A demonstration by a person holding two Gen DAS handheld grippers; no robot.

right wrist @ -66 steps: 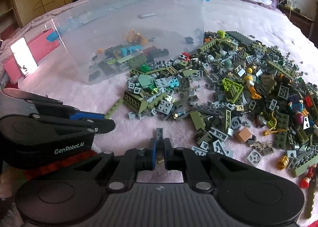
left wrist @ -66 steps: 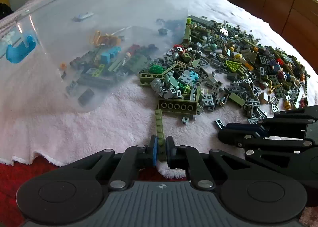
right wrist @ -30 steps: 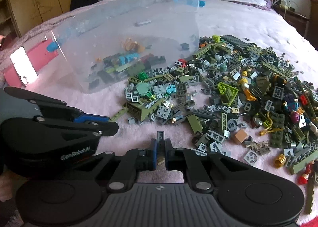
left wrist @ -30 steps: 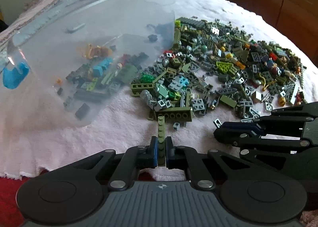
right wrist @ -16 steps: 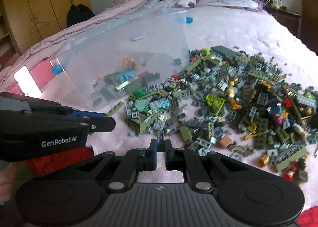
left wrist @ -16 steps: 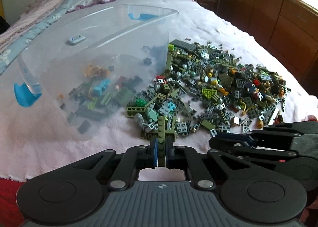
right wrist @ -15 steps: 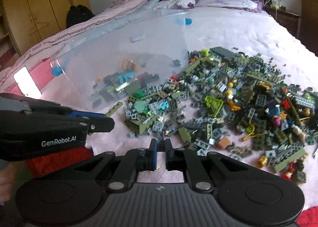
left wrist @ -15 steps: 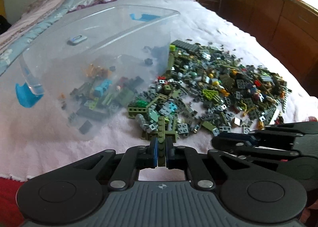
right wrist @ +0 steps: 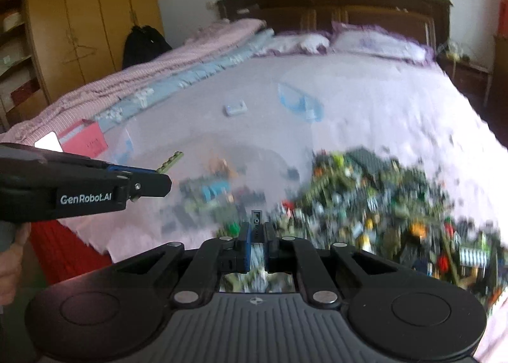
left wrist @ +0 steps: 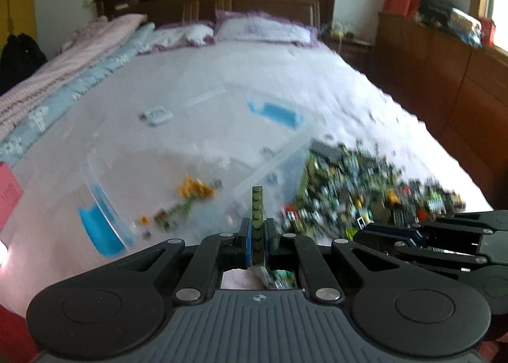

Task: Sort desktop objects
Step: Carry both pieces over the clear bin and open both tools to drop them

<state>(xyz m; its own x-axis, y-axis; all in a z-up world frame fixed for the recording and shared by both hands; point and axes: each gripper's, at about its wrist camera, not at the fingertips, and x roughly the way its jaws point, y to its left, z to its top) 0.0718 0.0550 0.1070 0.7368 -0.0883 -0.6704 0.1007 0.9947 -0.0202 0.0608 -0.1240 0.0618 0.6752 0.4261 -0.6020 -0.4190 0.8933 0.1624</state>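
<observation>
Both views motion-blurred. Left gripper (left wrist: 257, 240) is clamped on a long olive-green studded plastic plate (left wrist: 257, 213) — it sticks straight out forward past the blue-lined fingertips (left wrist: 244, 242), held above the bed. In the right wrist view the same plate shows as a thin green strip beyond the left gripper's tip.

Right gripper (right wrist: 256, 244) is pinched on a small dark grey plastic brick piece (right wrist: 256, 218), standing upright between its pads; details too blurred to tell.

Clear plastic storage bin with blue handles (left wrist: 104, 236) sits on the pale pink bedspread (left wrist: 317, 77), a few loose bricks inside it. The big pile of mixed green and grey bricks (right wrist: 381, 204) lies just beside the bin on its right. A hand (right wrist: 12, 264) shows at the left edge.
</observation>
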